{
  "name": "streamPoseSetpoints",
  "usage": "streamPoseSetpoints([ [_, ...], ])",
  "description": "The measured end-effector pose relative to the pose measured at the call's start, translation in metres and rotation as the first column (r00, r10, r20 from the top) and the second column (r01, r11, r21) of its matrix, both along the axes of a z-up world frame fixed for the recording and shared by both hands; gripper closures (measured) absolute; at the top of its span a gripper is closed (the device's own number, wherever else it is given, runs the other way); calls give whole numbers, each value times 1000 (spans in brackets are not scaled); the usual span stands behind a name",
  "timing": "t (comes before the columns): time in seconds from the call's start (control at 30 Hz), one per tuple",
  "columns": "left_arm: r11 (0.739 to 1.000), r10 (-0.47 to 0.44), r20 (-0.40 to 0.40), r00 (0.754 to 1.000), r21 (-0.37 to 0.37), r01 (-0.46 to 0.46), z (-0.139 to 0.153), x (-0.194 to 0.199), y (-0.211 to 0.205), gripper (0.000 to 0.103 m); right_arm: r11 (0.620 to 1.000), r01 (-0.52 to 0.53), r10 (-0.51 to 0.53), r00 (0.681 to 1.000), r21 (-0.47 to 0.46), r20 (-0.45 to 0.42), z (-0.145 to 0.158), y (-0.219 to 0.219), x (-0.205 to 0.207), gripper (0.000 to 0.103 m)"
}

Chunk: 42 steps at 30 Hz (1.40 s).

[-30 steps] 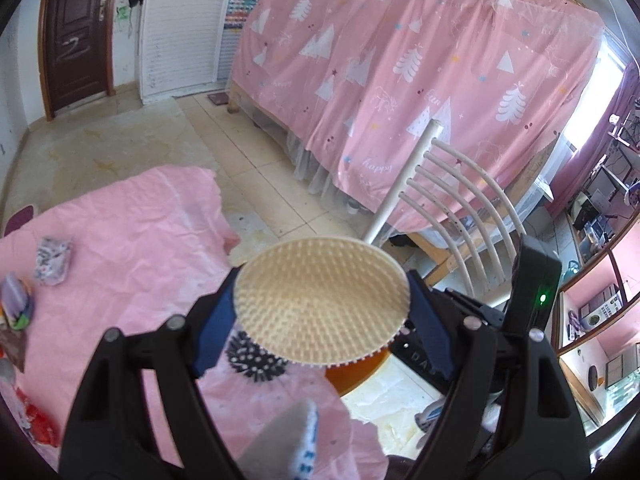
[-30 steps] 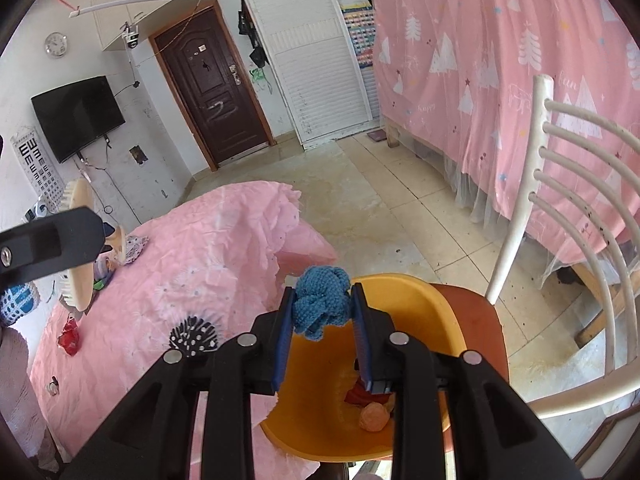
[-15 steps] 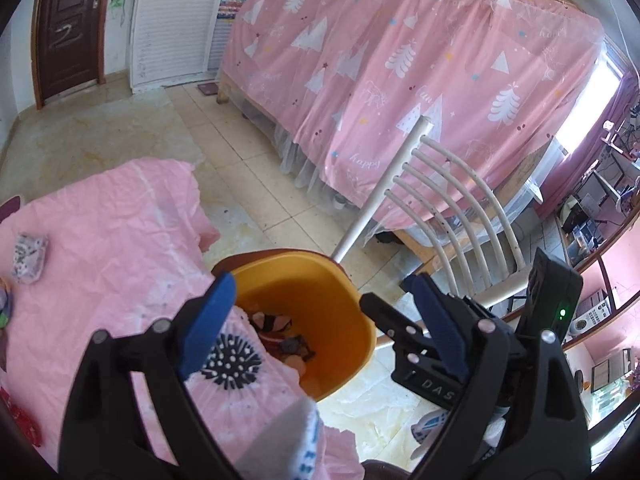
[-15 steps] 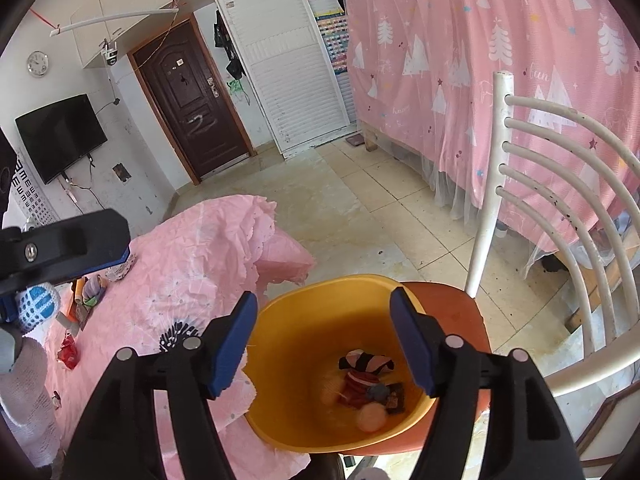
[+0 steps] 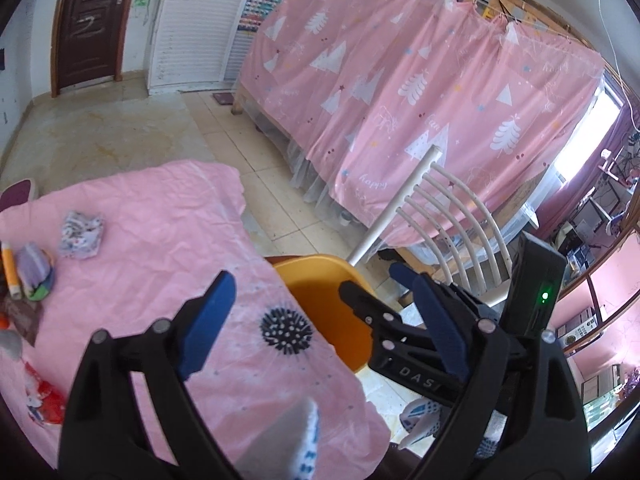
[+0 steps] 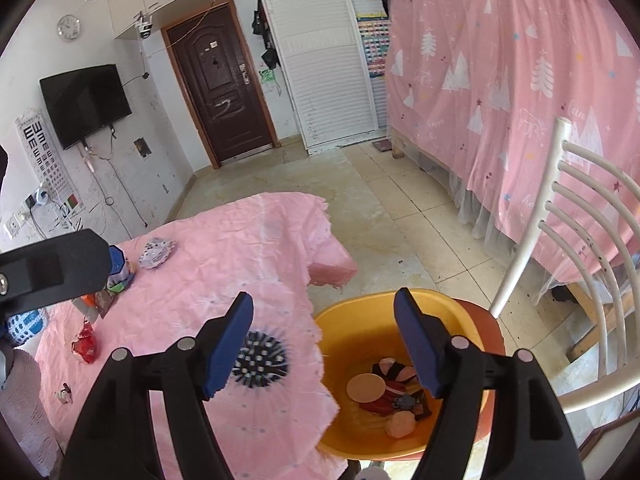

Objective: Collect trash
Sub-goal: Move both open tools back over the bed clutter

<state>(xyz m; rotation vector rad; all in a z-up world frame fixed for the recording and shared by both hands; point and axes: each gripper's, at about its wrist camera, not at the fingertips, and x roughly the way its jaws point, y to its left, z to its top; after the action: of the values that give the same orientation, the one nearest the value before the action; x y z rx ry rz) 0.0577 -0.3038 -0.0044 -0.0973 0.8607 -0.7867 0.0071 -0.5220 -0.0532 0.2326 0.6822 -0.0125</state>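
Wall w/ eye chart point(image 6: 44, 152); "DASI" on right tool point(image 5: 418, 374).

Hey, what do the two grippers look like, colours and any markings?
Both are black plastic frames with silver rivets and blue finger pads. The left gripper looks out at the right one's side, lettered "DASI", with a black box showing a green light. The right gripper matches.

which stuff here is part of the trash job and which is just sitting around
Job: orange basin with dropped trash; crumpled wrapper, red wrapper, items at the table's left edge; both open grippers.

Lying about: white chair, pink curtain, TV, door.
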Motion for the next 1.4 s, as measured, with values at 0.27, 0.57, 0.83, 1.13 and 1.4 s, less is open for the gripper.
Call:
streamPoseSetpoints([
  [0.27,998,56,9,998,-25,-56,6,0,46,17,998,-60,60,998,-20,-6,4,40,19,37],
  [0.57,982,167,78,983,77,-173,-1,-1,93,17,990,-138,137,990,-31,-25,2,86,44,34],
  [0.83,956,256,91,962,125,-266,-9,2,138,13,979,-200,199,979,-29,-45,-3,124,66,31],
  [1.13,925,318,120,940,180,-336,-22,2,179,10,963,-267,263,962,-46,-65,-8,163,85,31],
  [1.4,923,326,83,942,187,-336,-36,7,198,10,950,-307,303,950,-60,-73,-7,186,104,30],
])
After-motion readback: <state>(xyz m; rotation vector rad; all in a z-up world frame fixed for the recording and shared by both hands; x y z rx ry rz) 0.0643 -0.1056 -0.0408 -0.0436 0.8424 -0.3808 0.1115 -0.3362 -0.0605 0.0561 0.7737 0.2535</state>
